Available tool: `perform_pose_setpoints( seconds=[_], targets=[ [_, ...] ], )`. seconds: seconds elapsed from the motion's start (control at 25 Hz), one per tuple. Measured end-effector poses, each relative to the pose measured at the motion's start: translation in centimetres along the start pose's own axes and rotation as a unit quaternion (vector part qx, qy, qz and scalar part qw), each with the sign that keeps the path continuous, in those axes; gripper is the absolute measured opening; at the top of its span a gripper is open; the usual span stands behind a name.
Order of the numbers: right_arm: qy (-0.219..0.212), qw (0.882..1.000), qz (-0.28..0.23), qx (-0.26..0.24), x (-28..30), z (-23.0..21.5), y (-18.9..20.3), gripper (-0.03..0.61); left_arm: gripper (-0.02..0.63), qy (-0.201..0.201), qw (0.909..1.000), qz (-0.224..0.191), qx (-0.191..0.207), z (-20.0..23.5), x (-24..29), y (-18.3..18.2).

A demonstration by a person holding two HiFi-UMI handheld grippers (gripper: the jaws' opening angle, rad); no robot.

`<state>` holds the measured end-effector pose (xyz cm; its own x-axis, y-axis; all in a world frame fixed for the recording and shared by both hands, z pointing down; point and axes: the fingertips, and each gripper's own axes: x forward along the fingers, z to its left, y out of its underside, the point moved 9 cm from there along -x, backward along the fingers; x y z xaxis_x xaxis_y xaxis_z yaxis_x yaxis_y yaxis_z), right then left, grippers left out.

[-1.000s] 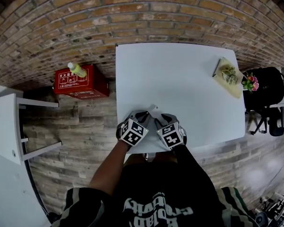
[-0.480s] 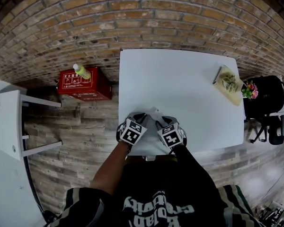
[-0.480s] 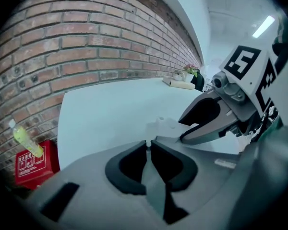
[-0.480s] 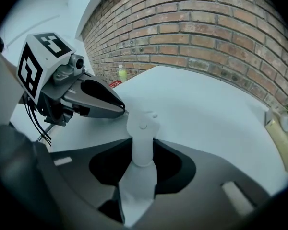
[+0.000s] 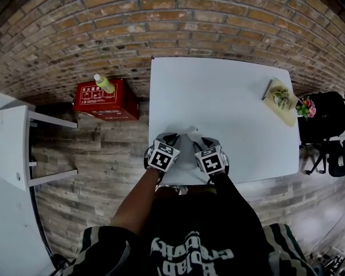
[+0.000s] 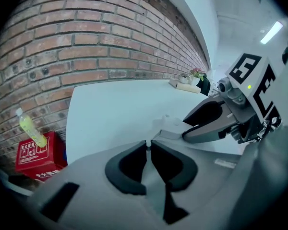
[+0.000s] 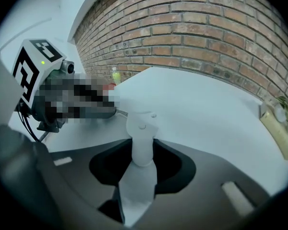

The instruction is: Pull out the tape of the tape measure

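Note:
A small white tape measure (image 7: 142,131) is clamped upright between the jaws of my right gripper (image 7: 142,146). In the head view the tape measure (image 5: 187,137) shows as a pale shape between both grippers, just above the near edge of the white table (image 5: 230,96). My left gripper (image 6: 148,145) is shut on a thin white tape tip (image 6: 147,143) that leads to the tape measure's case (image 6: 175,127). The right gripper (image 6: 209,124) holds that case just ahead of my left jaws. In the head view the left gripper (image 5: 171,141) and right gripper (image 5: 202,144) sit close together.
A wooden board with green items (image 5: 280,99) lies at the table's far right corner. A black chair with flowers (image 5: 319,119) stands beyond it. A red box (image 5: 106,101) with a green bottle (image 5: 105,84) sits on the floor at the left, near a white shelf (image 5: 11,148). A brick wall rises behind.
The two grippers have drawn very slightly apart while staying over the table's near edge. The head view has shifted a little, and both grips are unchanged.

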<state>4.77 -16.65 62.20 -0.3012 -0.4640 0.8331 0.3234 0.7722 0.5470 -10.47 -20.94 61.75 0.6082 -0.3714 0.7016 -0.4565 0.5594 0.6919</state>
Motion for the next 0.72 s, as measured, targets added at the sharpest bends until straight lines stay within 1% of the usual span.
perform_pose_setpoints(
  seconds=[0.04,0.16,0.24,0.32,0.48,0.6,0.64,0.72],
  targets=[
    [-0.002,1.0,0.0,-0.001,0.0,-0.1,0.0,0.149,0.038,-0.003,1.0,-0.004,0.0,0.0,0.0,-0.1],
    [-0.015,1.0,0.007,-0.004,-0.1,-0.2,0.0,0.149,0.038,-0.018,0.9994,0.022,-0.021,-0.1,-0.2,0.6],
    [-0.024,1.0,0.006,-0.005,-0.2,-0.6,-0.2,0.149,0.038,-0.028,0.9987,0.029,-0.031,-0.2,-0.1,0.5],
    [-0.033,0.999,0.0,-0.006,-0.3,-0.9,-0.5,0.149,0.038,-0.038,0.998,0.028,-0.042,-0.2,0.0,0.4],
    [-0.047,0.998,-0.01,-0.027,-0.2,-1.5,-0.8,0.149,0.038,-0.054,0.9959,0.023,-0.069,-0.1,0.2,0.4],
    [-0.057,0.998,-0.013,-0.023,-0.4,-2.0,-1.3,0.149,0.038,-0.057,0.9941,0.021,-0.09,-0.2,0.3,0.2],
    [-0.058,0.998,-0.012,-0.02,-0.4,-2.3,-1.3,0.149,0.038,-0.054,0.9931,0.019,-0.103,-0.3,0.3,0.3],
    [-0.057,0.998,-0.009,-0.011,-0.4,-2.9,-1.4,0.149,0.038,-0.047,0.9882,0.009,-0.146,-0.1,0.1,0.5]
  ],
)
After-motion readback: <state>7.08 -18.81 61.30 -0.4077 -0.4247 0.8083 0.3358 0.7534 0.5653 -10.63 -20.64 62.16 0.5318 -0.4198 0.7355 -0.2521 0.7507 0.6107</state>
